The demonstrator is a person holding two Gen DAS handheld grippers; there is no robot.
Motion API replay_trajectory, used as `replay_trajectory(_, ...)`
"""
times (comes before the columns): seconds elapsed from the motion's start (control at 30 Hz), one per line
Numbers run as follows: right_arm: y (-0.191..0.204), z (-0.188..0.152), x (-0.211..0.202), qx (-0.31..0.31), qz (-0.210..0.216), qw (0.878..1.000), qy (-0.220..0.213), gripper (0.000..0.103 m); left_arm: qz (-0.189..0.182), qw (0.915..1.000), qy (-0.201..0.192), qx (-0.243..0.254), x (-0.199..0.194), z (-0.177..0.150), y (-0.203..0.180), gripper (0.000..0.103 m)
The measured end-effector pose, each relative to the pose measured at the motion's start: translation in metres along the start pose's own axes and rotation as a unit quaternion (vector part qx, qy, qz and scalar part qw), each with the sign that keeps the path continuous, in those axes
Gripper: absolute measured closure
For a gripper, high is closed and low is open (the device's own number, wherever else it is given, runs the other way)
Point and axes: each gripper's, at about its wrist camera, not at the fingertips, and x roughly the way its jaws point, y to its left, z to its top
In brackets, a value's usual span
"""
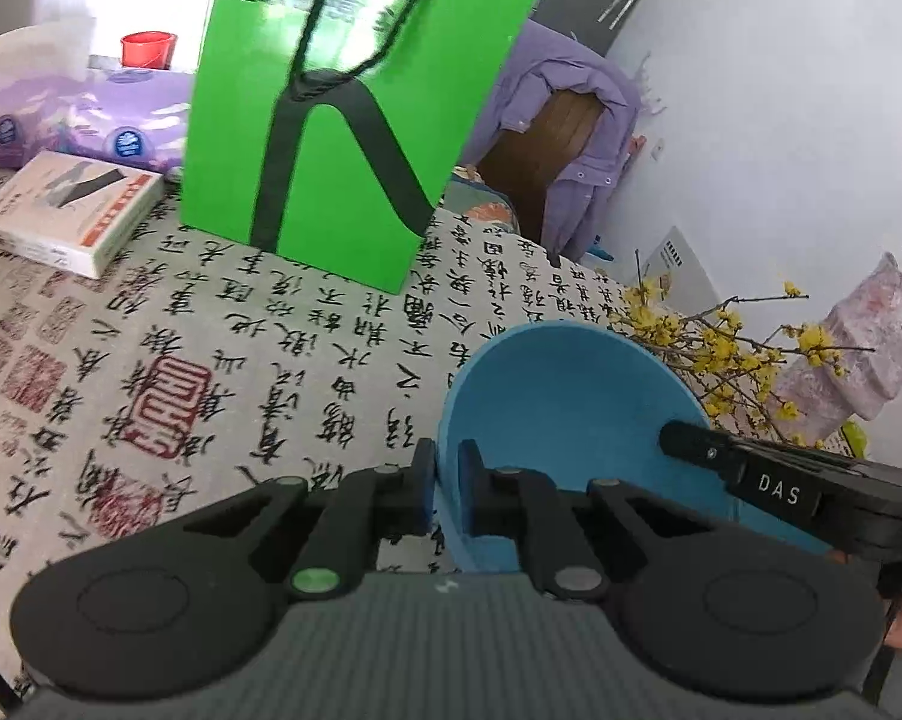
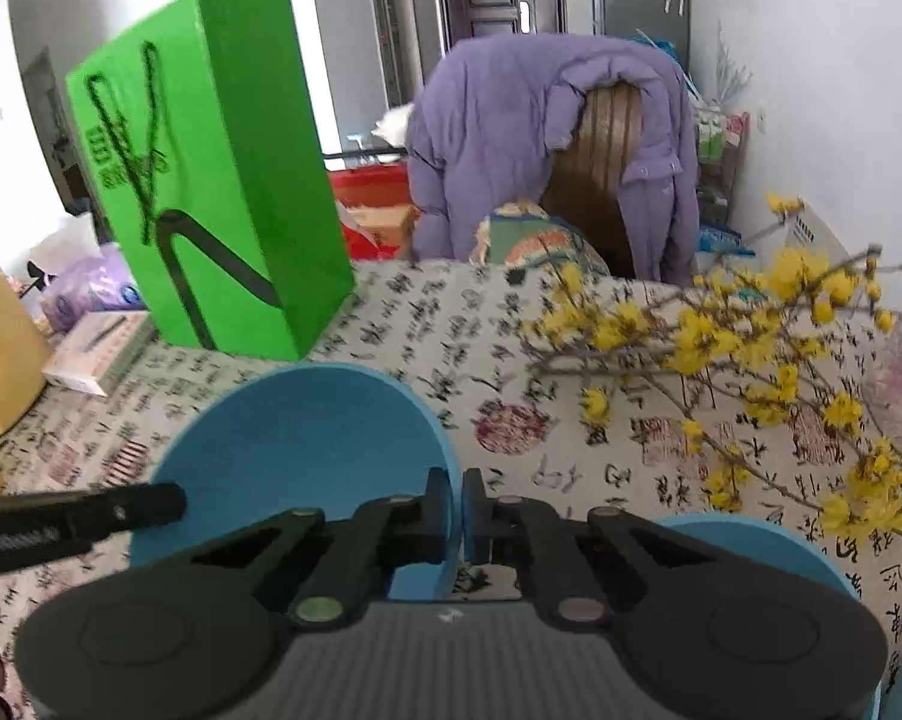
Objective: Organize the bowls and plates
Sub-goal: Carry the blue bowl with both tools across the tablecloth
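Note:
A blue bowl [image 1: 571, 408] is held between both grippers above the calligraphy-print tablecloth. My left gripper [image 1: 446, 495] is shut on its left rim. My right gripper [image 2: 456, 516] is shut on the right rim of the same bowl [image 2: 295, 438]. The right gripper's finger [image 1: 751, 474] reaches over the bowl in the left wrist view, and the left gripper's finger [image 2: 91, 519] shows in the right wrist view. A second blue dish [image 2: 763, 546] lies partly hidden under my right gripper.
A tall green paper bag [image 1: 331, 120] stands on the table [image 1: 211, 360] behind the bowl. A white book [image 1: 67, 210] and purple tissue packs [image 1: 85, 126] lie far left. Yellow flowering branches [image 2: 751, 348] and a pink wrapped vase [image 1: 859, 348] are at the right. A purple coat [image 2: 541, 138] hangs over a chair beyond the table.

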Motion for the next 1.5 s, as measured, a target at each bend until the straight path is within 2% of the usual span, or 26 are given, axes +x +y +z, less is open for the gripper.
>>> replay_trajectory(0.23,0.024,-0.004,-0.048,0.011,0.006,1.0,-0.026,0.098,0.001,0.9992,-0.031,0.024,-0.063,-0.009,-0.001,0.095)
replay_trajectory(0.4,0.048,-0.032,-0.105,0.008,0.01,0.999,-0.045,0.098,-0.008,0.9981,-0.054,0.029,-0.122,-0.036,0.006,0.095)
replay_trajectory(0.57,0.067,-0.081,-0.16,0.022,0.032,0.997,-0.061,0.097,-0.009,0.9973,-0.065,0.031,-0.175,-0.084,0.015,0.095)
replay_trajectory(0.73,0.086,-0.15,-0.211,0.032,0.035,0.996,-0.076,0.096,-0.007,0.9956,-0.08,0.049,-0.219,-0.145,0.018,0.095)
replay_trajectory(0.83,0.09,-0.194,-0.236,0.056,0.031,0.995,-0.082,0.096,-0.015,0.9945,-0.088,0.056,-0.24,-0.178,0.018,0.095)
replay_trajectory(0.9,0.09,-0.221,-0.249,0.076,0.044,0.993,-0.085,0.095,-0.014,0.9935,-0.097,0.058,-0.255,-0.202,0.019,0.095)
replay_trajectory(1.03,0.095,-0.264,-0.273,0.092,0.049,0.99,-0.091,0.096,-0.01,0.9927,-0.101,0.065,-0.277,-0.237,0.021,0.095)
replay_trajectory(1.13,0.103,-0.283,-0.285,0.084,0.044,0.991,-0.096,0.095,-0.01,0.9933,-0.092,0.069,-0.285,-0.259,0.025,0.095)
replay_trajectory(1.3,0.109,-0.303,-0.299,0.088,0.039,0.989,-0.115,0.094,-0.003,0.9957,-0.071,0.06,-0.285,-0.282,0.031,0.095)
replay_trajectory(1.5,0.108,-0.316,-0.303,0.098,0.038,0.988,-0.11,0.094,-0.004,0.9958,-0.071,0.057,-0.291,-0.291,0.03,0.095)
